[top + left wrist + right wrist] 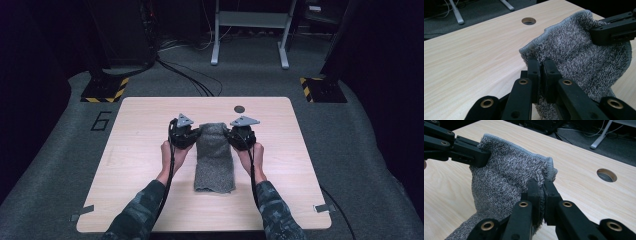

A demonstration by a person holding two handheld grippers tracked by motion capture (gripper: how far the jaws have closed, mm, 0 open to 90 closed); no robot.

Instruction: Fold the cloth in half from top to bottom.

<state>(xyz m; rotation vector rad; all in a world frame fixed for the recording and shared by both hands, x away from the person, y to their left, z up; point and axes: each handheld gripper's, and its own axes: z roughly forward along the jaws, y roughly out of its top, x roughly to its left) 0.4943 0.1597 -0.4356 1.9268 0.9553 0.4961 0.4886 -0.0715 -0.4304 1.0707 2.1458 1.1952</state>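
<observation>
**Towel held up by both far corners**

Towel (215, 155): grey, speckled, terry weave, folded into a long narrow strip. Lies along the middle of the table (135, 150), near end flat on the wood, far end lifted off it between the two grippers.

Left gripper (192, 134): jaws pressed together on the towel's far left corner; in the left gripper view the hemmed edge (554, 27) runs up and away from the pinch (541, 65). Hand (172, 154) behind it, camouflage sleeve (137, 210).

Right gripper (231, 135): jaws pressed together on the far right corner, cloth bunched between the pads in the right gripper view (542, 185). The other gripper's black jaws clamp the opposite corner at upper left of that view.

Towel sags slightly between the two grips. Round hole (239, 108) in the tabletop just beyond the lifted end.
</observation>
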